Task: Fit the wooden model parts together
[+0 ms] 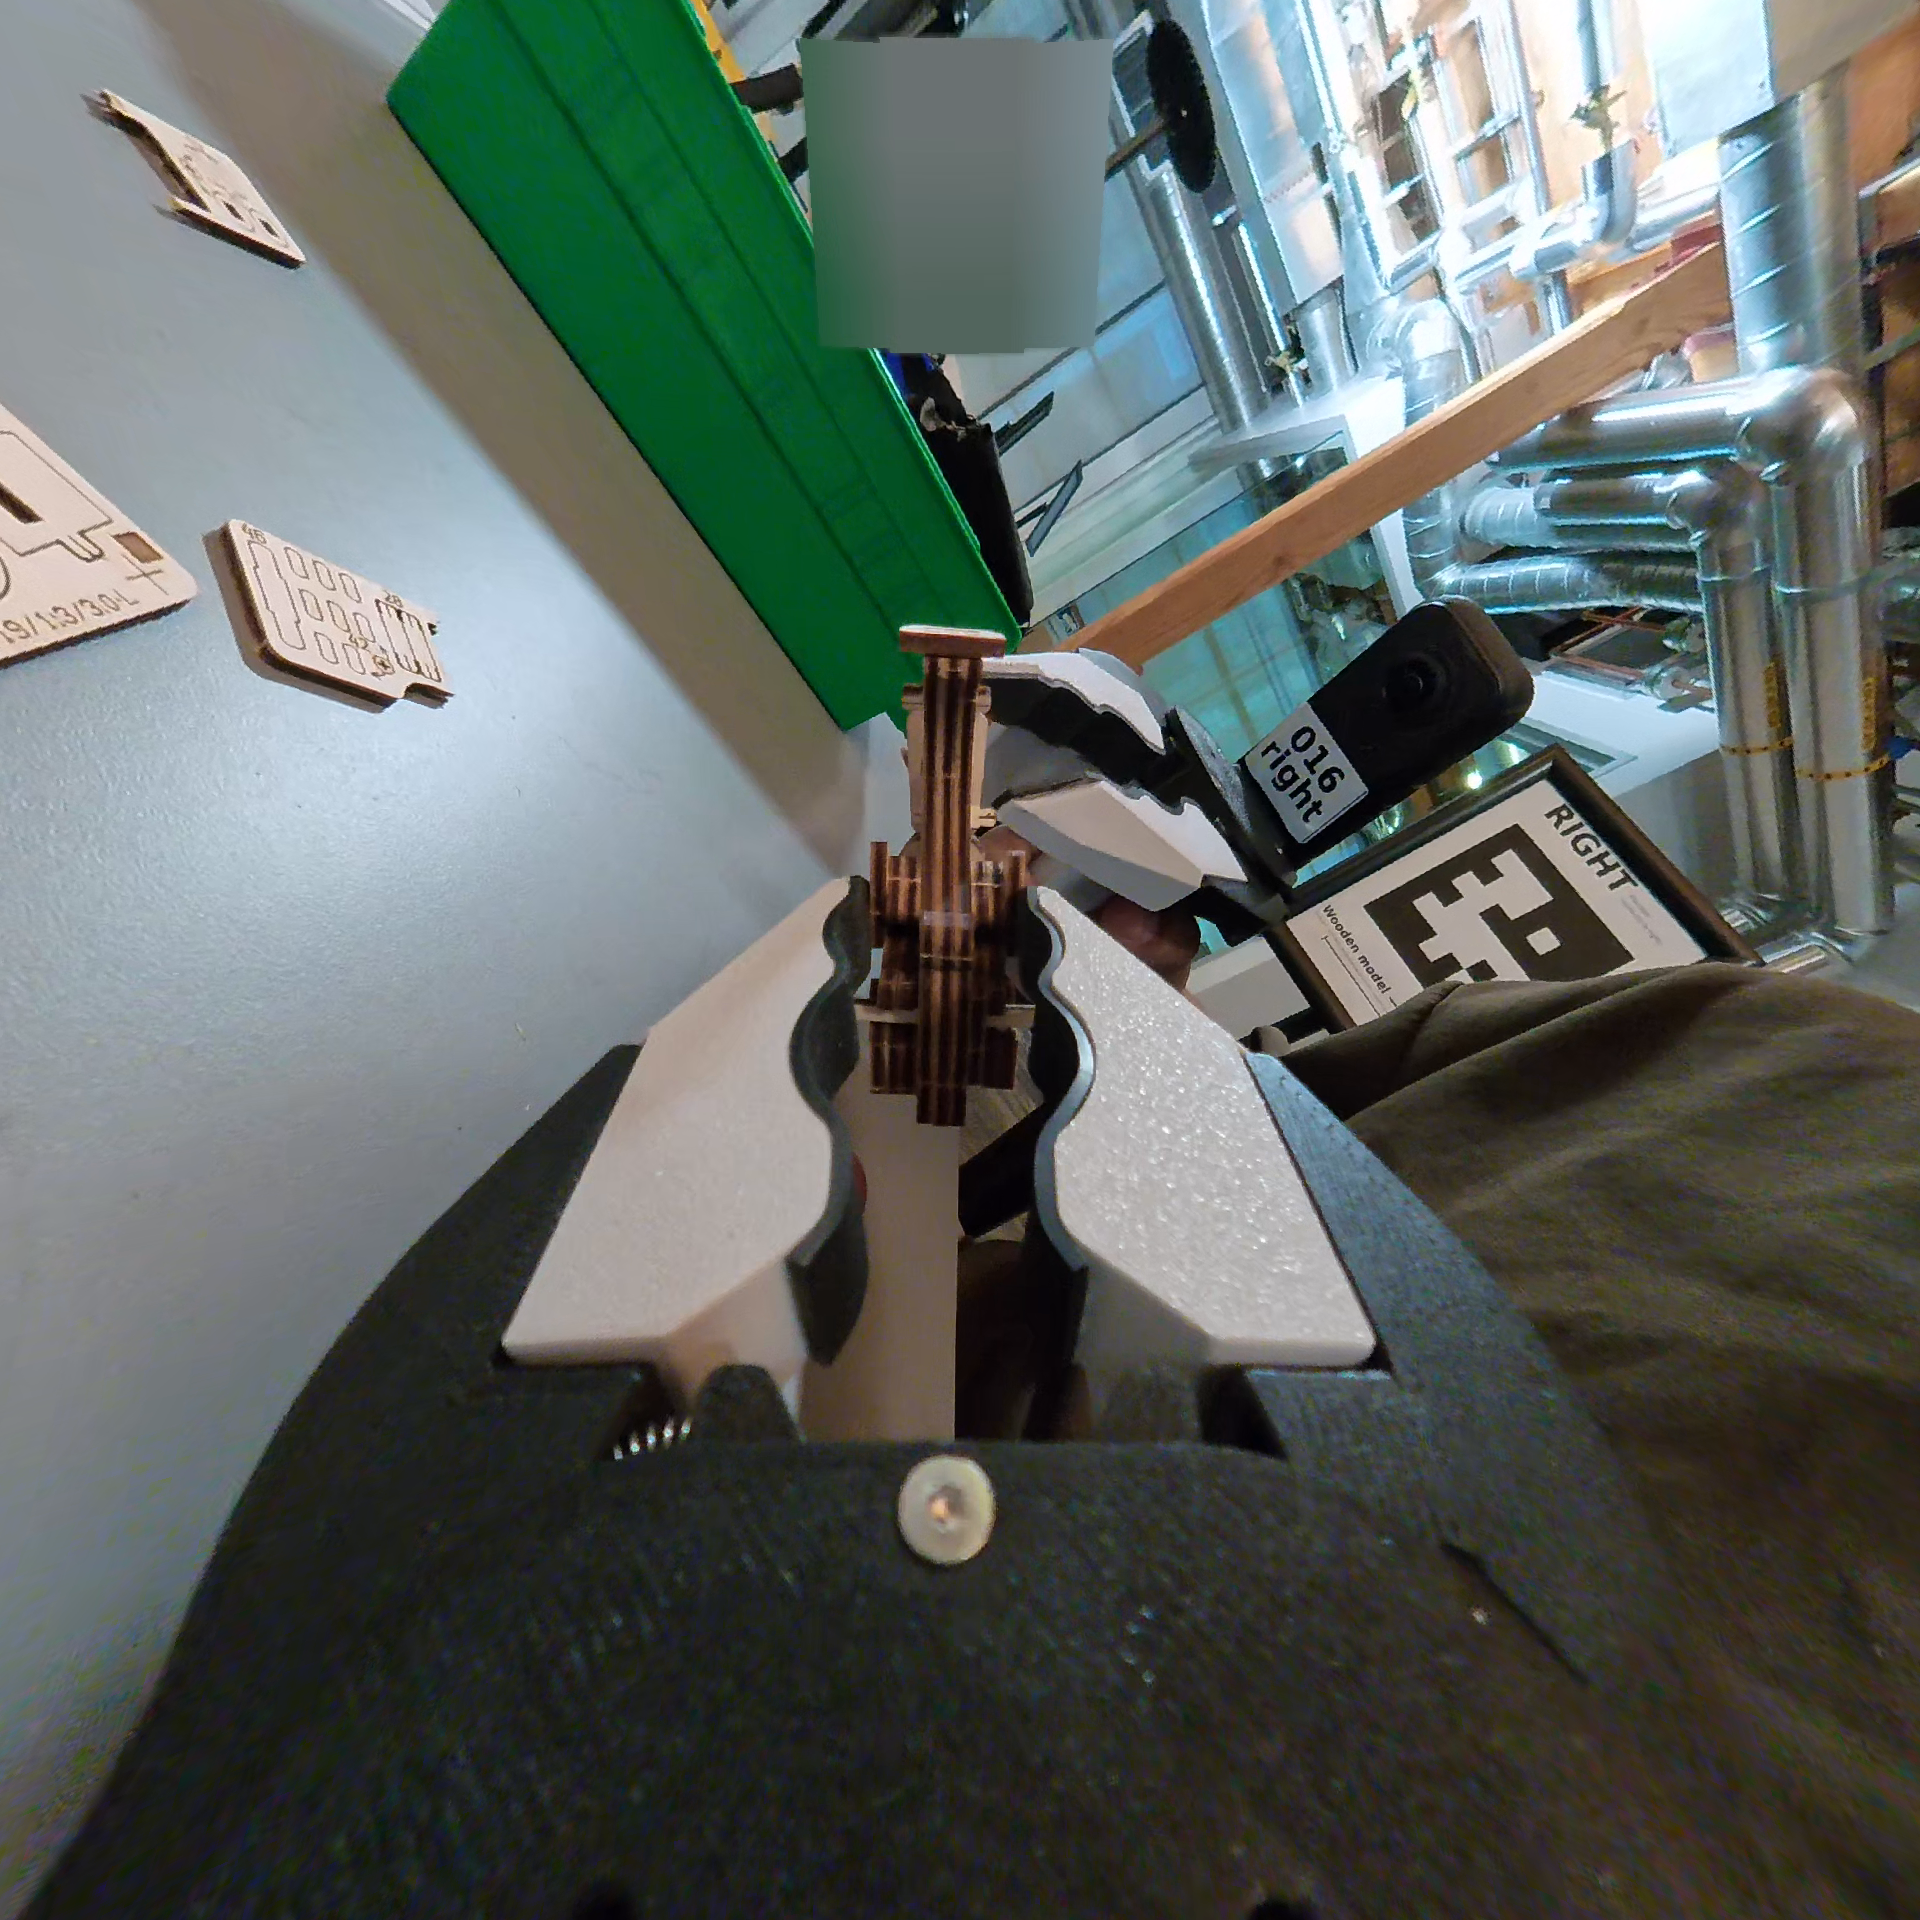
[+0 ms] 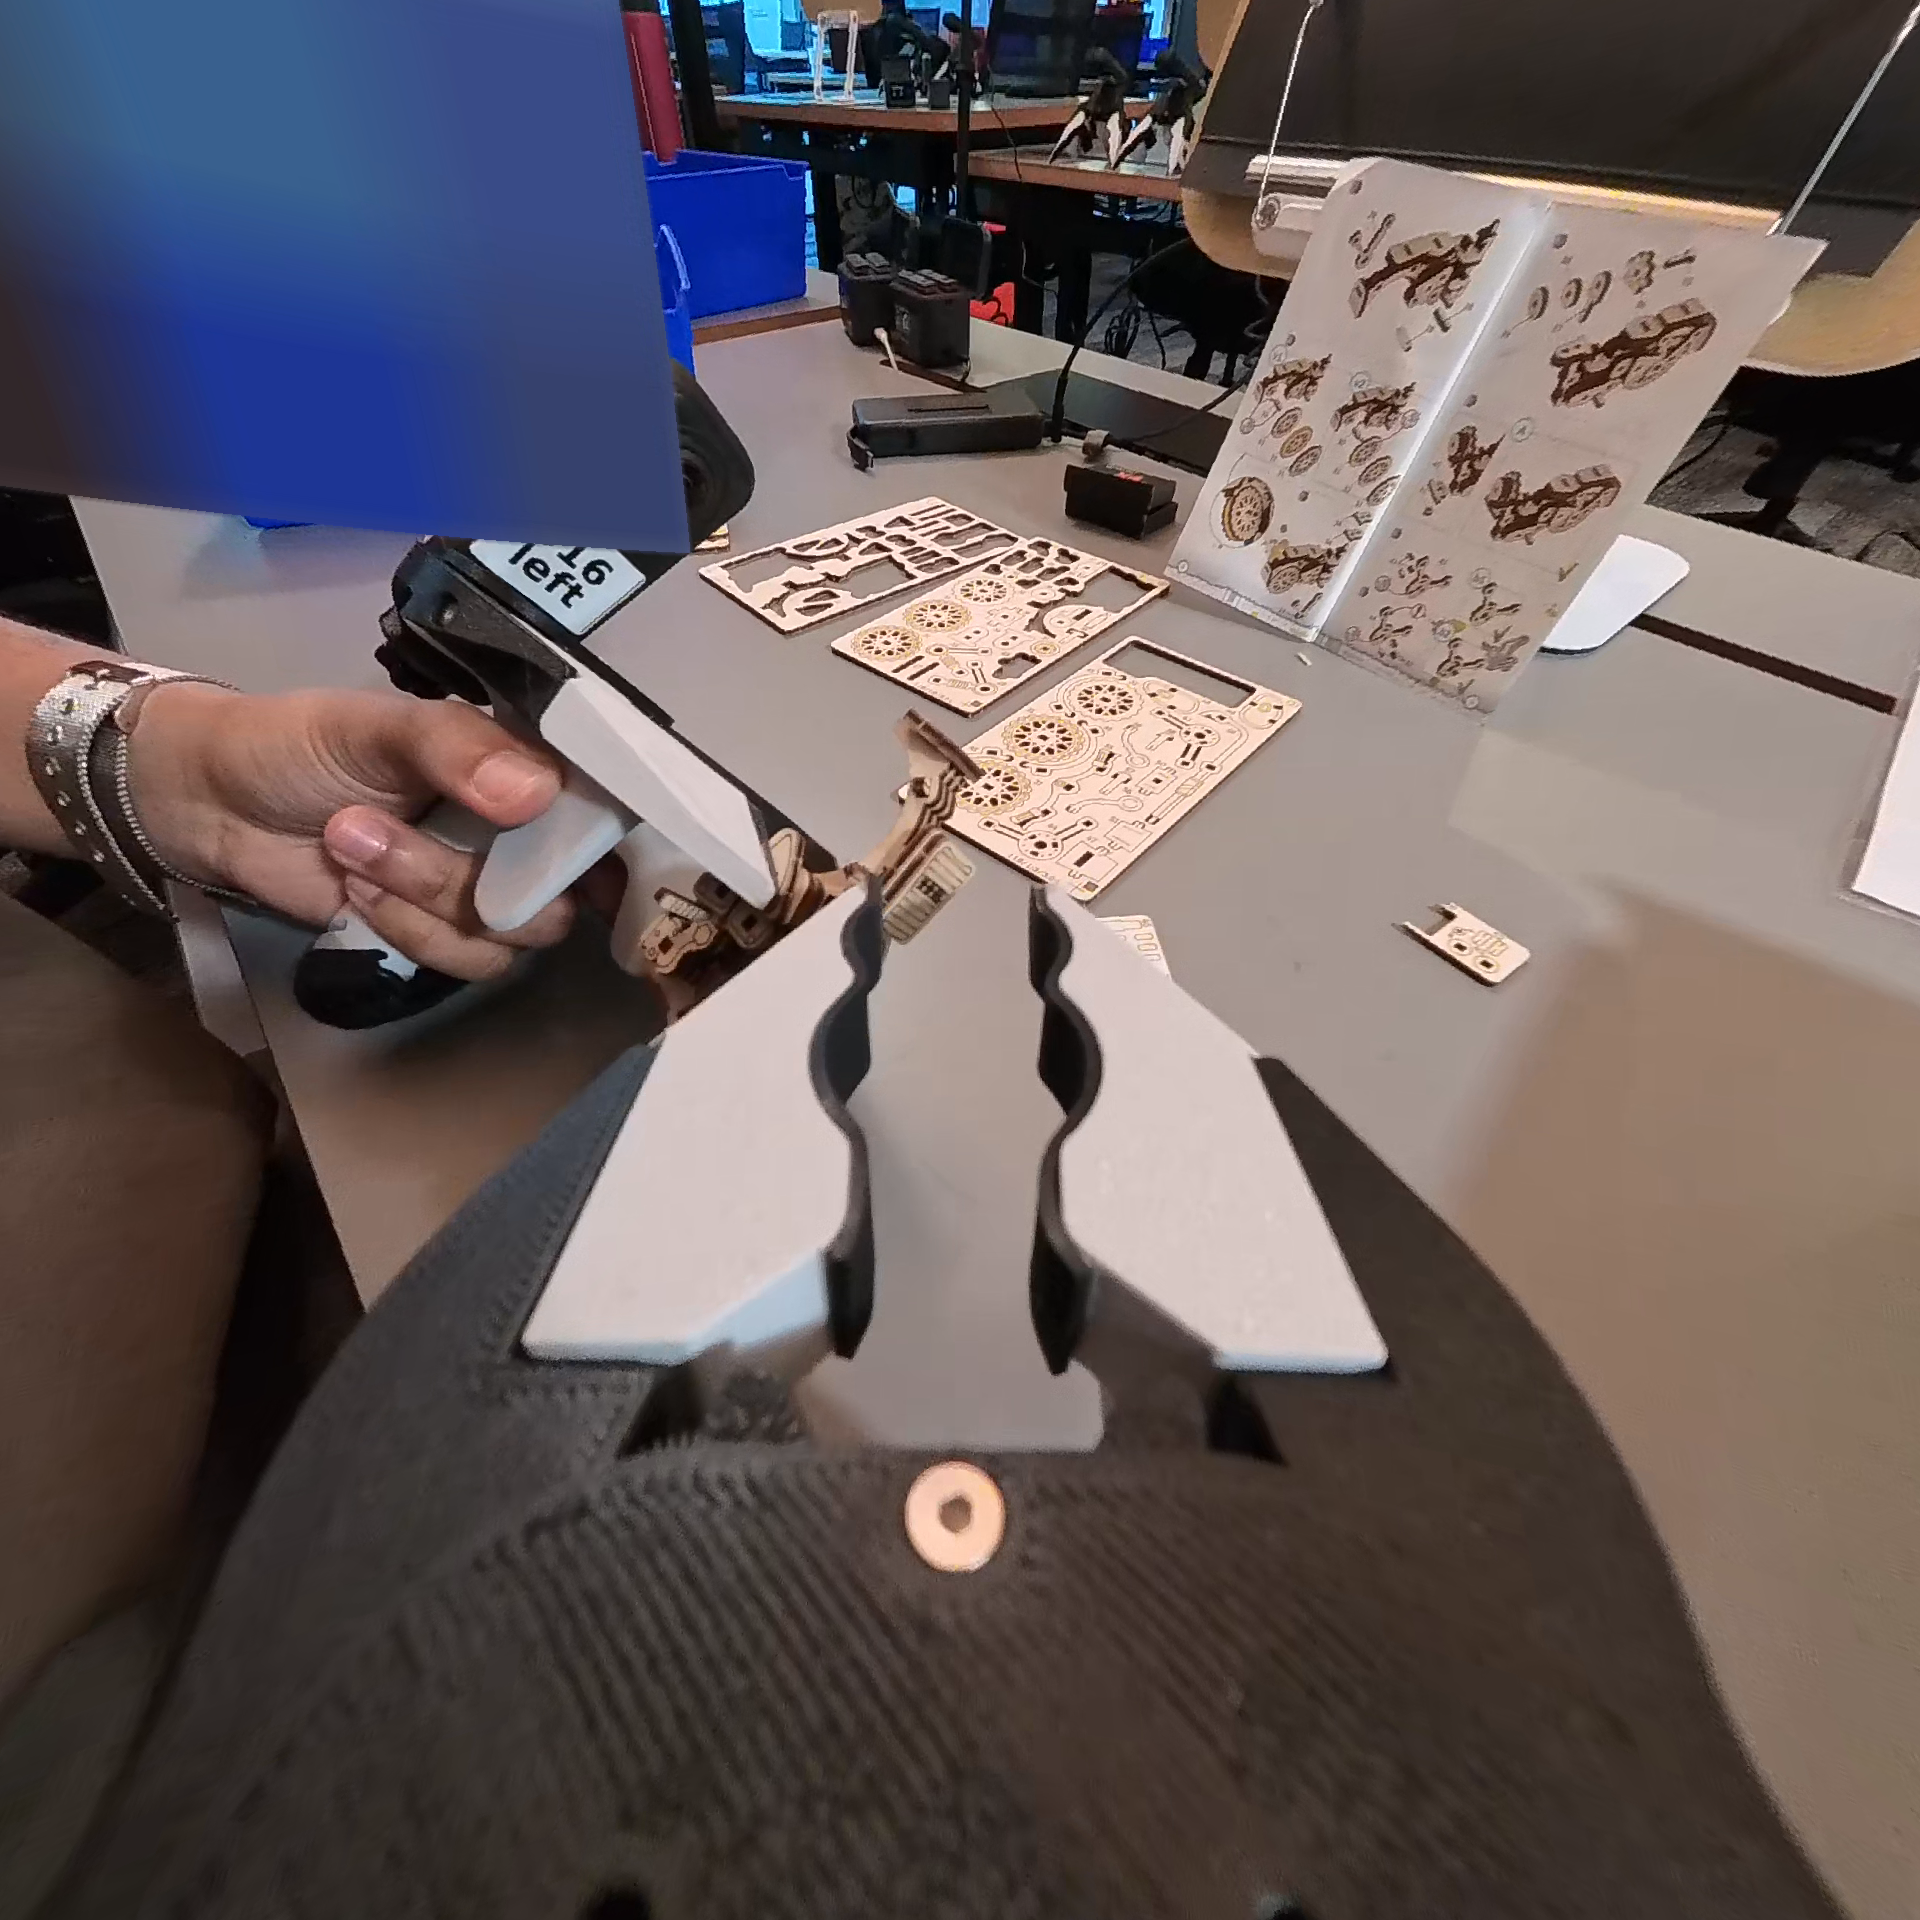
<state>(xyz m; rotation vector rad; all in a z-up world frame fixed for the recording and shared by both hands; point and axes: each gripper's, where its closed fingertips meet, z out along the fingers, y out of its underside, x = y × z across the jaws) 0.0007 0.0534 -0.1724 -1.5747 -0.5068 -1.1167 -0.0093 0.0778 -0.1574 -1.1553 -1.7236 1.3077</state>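
My left gripper (image 1: 943,904) is shut on the partly built wooden model (image 1: 940,977), a dark-edged stack of plywood pieces with a tall upright part (image 1: 943,748) rising past the fingertips. My right gripper (image 1: 1000,750) comes in from the right, open and empty, with its tips right beside that upright part. In the right wrist view, my right gripper (image 2: 954,914) is open with nothing between the jaws. The model (image 2: 800,894) sits just left of its left fingertip, held by the left gripper (image 2: 767,883), which a hand grips.
Three plywood part sheets (image 2: 1122,769) (image 2: 997,634) (image 2: 862,561) lie on the grey table (image 2: 1455,1091). A small loose piece (image 2: 1465,940) lies to the right. An instruction sheet (image 2: 1455,436) stands behind. Small sheets (image 1: 332,613) and a green crate (image 1: 707,343) show in the left wrist view. Left and right tips are no more than a few centimetres apart.
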